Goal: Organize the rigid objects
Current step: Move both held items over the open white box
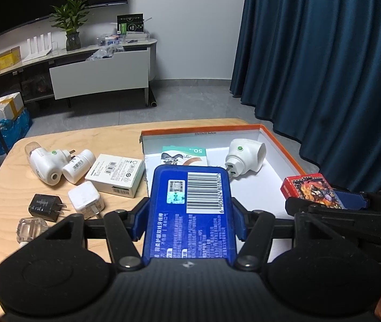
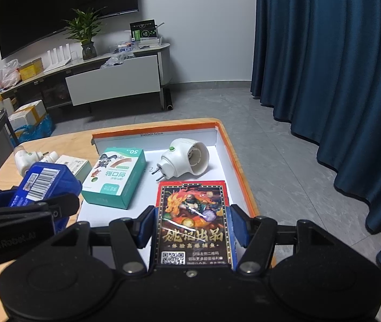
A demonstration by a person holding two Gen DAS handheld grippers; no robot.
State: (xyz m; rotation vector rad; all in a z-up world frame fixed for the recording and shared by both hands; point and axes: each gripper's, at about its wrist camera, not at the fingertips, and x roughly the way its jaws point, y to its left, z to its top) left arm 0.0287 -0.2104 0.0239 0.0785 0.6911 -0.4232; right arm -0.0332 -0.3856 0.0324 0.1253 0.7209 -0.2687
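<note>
My left gripper (image 1: 189, 221) is shut on a blue box (image 1: 190, 209) with a barcode, held above the near left edge of the orange-rimmed tray (image 1: 281, 145). My right gripper (image 2: 191, 225) is shut on a red card box (image 2: 193, 220) with a dragon picture, over the tray's near right part. That red card box (image 1: 309, 190) shows at the right of the left wrist view, and the blue box (image 2: 45, 185) at the left of the right wrist view. Inside the tray lie a green-and-white plaster box (image 2: 118, 177) and a white plug-in device (image 2: 185, 159).
On the wooden table (image 1: 7, 187) left of the tray lie a white plug-in device (image 1: 46, 163), a white bottle (image 1: 79, 167), a white flat box (image 1: 116, 174), a white charger (image 1: 85, 198), a black charger (image 1: 45, 206) and a clear cap (image 1: 30, 228). Blue curtains (image 1: 338, 67) hang at the right.
</note>
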